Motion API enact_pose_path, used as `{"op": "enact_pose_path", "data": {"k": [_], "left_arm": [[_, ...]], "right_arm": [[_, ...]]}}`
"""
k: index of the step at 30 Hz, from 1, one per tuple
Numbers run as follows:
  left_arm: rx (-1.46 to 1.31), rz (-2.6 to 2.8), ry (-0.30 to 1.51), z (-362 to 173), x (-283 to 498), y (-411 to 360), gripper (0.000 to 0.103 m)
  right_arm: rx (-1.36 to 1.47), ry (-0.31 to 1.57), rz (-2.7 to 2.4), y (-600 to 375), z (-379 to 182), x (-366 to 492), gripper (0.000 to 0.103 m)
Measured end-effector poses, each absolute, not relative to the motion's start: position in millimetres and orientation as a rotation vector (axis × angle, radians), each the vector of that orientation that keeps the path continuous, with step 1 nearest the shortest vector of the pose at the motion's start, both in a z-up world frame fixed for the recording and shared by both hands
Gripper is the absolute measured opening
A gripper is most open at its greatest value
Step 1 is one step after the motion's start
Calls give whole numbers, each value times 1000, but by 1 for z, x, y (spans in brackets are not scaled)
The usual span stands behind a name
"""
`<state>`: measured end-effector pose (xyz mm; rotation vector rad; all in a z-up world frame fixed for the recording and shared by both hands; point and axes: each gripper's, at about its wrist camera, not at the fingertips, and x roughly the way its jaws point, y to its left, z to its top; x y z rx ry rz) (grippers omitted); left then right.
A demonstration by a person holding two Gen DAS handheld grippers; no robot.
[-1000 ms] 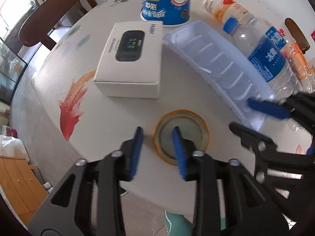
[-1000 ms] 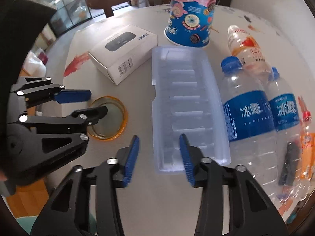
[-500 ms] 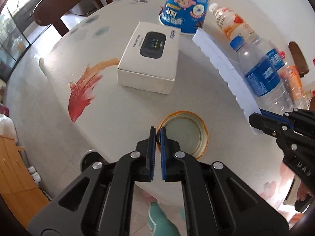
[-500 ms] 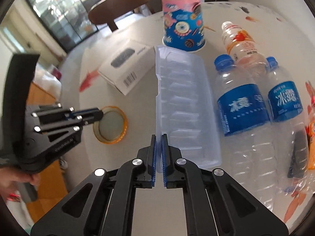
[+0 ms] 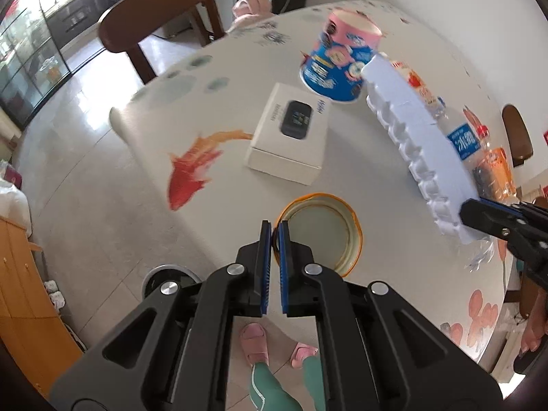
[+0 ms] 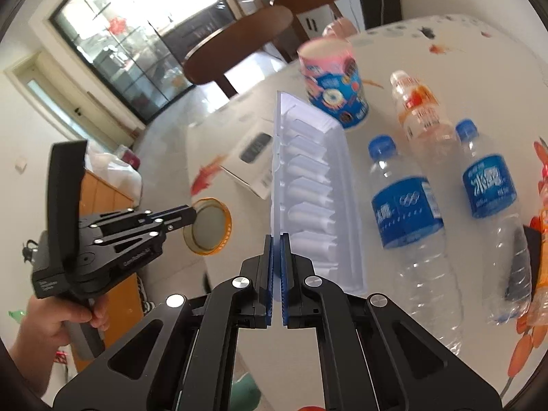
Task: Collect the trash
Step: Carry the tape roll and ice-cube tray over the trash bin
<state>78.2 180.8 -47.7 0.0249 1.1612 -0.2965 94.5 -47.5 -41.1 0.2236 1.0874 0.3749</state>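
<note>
My left gripper [image 5: 274, 229] is shut on the rim of an orange-edged round lid [image 5: 323, 231] and holds it above the table. It also shows in the right wrist view [image 6: 209, 226], held by the left gripper [image 6: 190, 215]. My right gripper [image 6: 276, 243] is shut on the near edge of a clear plastic tray [image 6: 304, 191], lifted and tilted on its side. The tray also shows in the left wrist view [image 5: 418, 144], held by the right gripper [image 5: 476, 210].
On the round white table [image 5: 144, 157] lie a white box [image 5: 291, 133], a blue and pink paper cup [image 5: 342, 61], two blue-labelled water bottles [image 6: 407, 219] [image 6: 493, 188] and an orange-labelled bottle [image 6: 418, 106]. Wooden chairs [image 5: 161, 7] stand behind. My feet [image 5: 255, 342] are below.
Both grippers went from open to shut, the left on the lid, the right on the tray. Both have since risen, lifting the lid and tilting the tray up off the table.
</note>
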Motion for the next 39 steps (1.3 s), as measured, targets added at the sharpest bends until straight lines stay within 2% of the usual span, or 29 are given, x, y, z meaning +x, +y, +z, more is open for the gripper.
{"op": "enact_pose_path", "data": {"k": [11, 17, 22, 28, 35, 39], "left_arm": [[-111, -160, 1079, -15, 60, 263, 3], [-181, -5, 1086, -28, 43, 342, 3], [-242, 144, 1141, -65, 25, 417, 3], [-289, 246, 1238, -133, 17, 475, 3], [-383, 300, 1398, -278, 18, 515, 3], [-417, 334, 1481, -357, 18, 527, 3]], "right_arm": [[128, 1033, 607, 35, -2, 98, 4], [59, 1097, 768, 125, -20, 104, 4], [6, 1183, 866, 194, -54, 105, 4], [-52, 1401, 891, 269, -148, 116, 4], [-135, 1716, 832, 326, -322, 118, 4], [-158, 1825, 812, 347, -411, 108, 4]]}}
